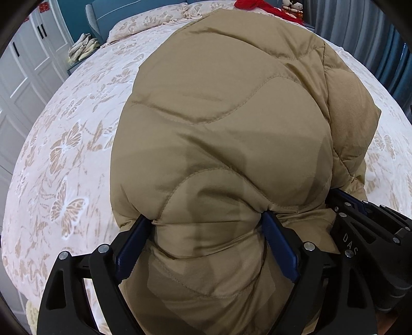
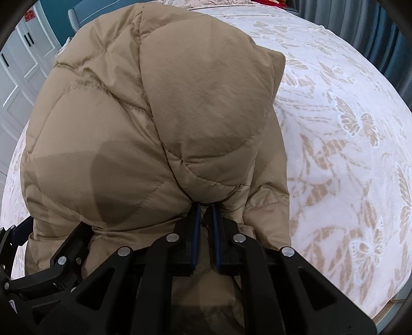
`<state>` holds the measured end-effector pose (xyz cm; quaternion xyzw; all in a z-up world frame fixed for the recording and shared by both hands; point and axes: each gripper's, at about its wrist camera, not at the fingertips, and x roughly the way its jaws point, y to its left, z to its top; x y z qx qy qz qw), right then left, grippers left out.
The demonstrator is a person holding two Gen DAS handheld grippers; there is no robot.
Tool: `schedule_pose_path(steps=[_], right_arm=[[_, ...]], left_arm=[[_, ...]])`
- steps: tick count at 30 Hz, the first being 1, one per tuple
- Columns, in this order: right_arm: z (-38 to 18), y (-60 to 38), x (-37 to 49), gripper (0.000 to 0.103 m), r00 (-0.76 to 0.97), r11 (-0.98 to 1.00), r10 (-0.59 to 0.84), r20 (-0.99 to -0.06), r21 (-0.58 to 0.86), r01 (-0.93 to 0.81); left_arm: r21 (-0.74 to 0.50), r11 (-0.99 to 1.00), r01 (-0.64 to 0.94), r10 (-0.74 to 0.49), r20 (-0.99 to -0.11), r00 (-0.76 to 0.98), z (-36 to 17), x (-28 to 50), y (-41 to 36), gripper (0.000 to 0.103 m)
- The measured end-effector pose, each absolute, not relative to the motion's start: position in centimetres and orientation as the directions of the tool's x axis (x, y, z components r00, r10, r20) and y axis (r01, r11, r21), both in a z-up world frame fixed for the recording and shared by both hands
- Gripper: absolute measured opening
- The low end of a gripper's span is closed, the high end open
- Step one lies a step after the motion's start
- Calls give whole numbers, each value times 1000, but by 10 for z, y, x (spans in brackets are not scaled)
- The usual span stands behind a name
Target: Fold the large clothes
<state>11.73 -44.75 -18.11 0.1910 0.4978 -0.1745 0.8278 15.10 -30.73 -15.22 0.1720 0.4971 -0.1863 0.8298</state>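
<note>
A tan quilted puffer jacket (image 1: 226,116) lies bunched on the bed and fills most of both views; it also shows in the right wrist view (image 2: 154,116). My left gripper (image 1: 206,219) has its blue pads wide apart with a thick fold of the jacket squeezed between them. My right gripper (image 2: 206,206) is nearly closed, pinching a seam of the jacket's near edge. The right gripper's body shows at the right in the left wrist view (image 1: 373,232), close beside the left one. The fingertips are buried in fabric.
The bed (image 1: 64,154) has a white cover with tan butterfly print (image 2: 347,154). A pillow (image 1: 144,23) lies at its head. White wardrobe doors (image 1: 23,64) stand to the left, blue curtains (image 1: 360,33) to the right. Red cloth (image 1: 257,5) lies at the far end.
</note>
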Motion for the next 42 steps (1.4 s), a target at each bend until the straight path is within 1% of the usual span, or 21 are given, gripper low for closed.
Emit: schedule_pose_path(steps=[4, 6, 7, 9, 11, 12, 13, 15, 17, 18, 22, 25, 27, 31, 35, 37, 38, 39, 40, 41, 42], right_arm=[[-179, -446, 115, 8, 455, 868, -108, -884, 139, 476], [-168, -445, 103, 8, 488, 860, -116, -865, 159, 485], [-162, -444, 98, 10, 501, 854, -118, -858, 170, 492], [-147, -443, 76, 24, 534, 840, -132, -835, 192, 507], [-135, -442, 57, 64, 553, 824, -151, -820, 205, 528], [-132, -442, 50, 68, 558, 820, -163, -814, 203, 535], [-129, -442, 42, 68, 558, 816, -171, -812, 201, 543], [-131, -444, 34, 70, 551, 810, -142, -823, 223, 542], [-140, -451, 29, 78, 552, 785, -102, -827, 274, 555], [-144, -455, 27, 79, 554, 773, -86, -828, 295, 561], [-171, -465, 30, 85, 589, 672, 48, -807, 462, 578], [-190, -468, 30, 85, 623, 596, 130, -771, 563, 573], [-197, -467, 29, 86, 649, 563, 153, -745, 606, 562], [-200, -459, 34, 87, 675, 553, 173, -718, 637, 536], [-202, -449, 42, 86, 686, 550, 199, -700, 659, 513], [-202, -448, 50, 83, 684, 554, 207, -700, 660, 507], [-202, -447, 55, 78, 678, 561, 207, -705, 654, 508], [-200, -445, 60, 75, 669, 574, 210, -713, 644, 506], [-198, -447, 66, 71, 658, 589, 211, -723, 631, 505], [-194, -445, 69, 64, 648, 604, 215, -731, 621, 500], [-190, -442, 74, 61, 634, 628, 222, -740, 607, 488]], left_arm=[[94, 870, 485, -144, -891, 431, -151, 154, -306, 87], [50, 875, 482, -171, -898, 405, -143, 157, -299, 87], [24, 876, 481, -188, -902, 388, -138, 158, -295, 87], [-27, 880, 474, -218, -909, 354, -128, 164, -283, 88], [-62, 890, 451, -238, -908, 345, -118, 168, -270, 88], [-76, 895, 440, -247, -906, 344, -113, 170, -263, 88], [-97, 901, 422, -258, -903, 344, -107, 174, -256, 88], [-126, 909, 396, -277, -895, 351, -99, 178, -246, 88], [-148, 913, 380, -290, -891, 349, -94, 182, -238, 88], [-168, 915, 368, -300, -892, 339, -94, 187, -233, 88], [-245, 921, 305, -333, -899, 283, -106, 206, -216, 89], [-302, 917, 260, -368, -892, 263, -117, 221, -206, 97], [-326, 911, 254, -387, -889, 246, -124, 224, -208, 98], [-378, 893, 246, -432, -872, 229, -132, 231, -214, 98], [-457, 861, 225, -499, -843, 199, -141, 236, -218, 98], [-473, 852, 227, -515, -836, 190, -144, 238, -220, 98], [-457, 853, 250, -507, -840, 193, -142, 237, -223, 98], [-432, 854, 289, -495, -846, 197, -138, 237, -228, 95], [-373, 854, 363, -466, -857, 217, -129, 233, -235, 91], [-328, 851, 411, -447, -863, 235, -123, 230, -240, 81], [-269, 843, 466, -419, -871, 255, -117, 226, -247, 73]])
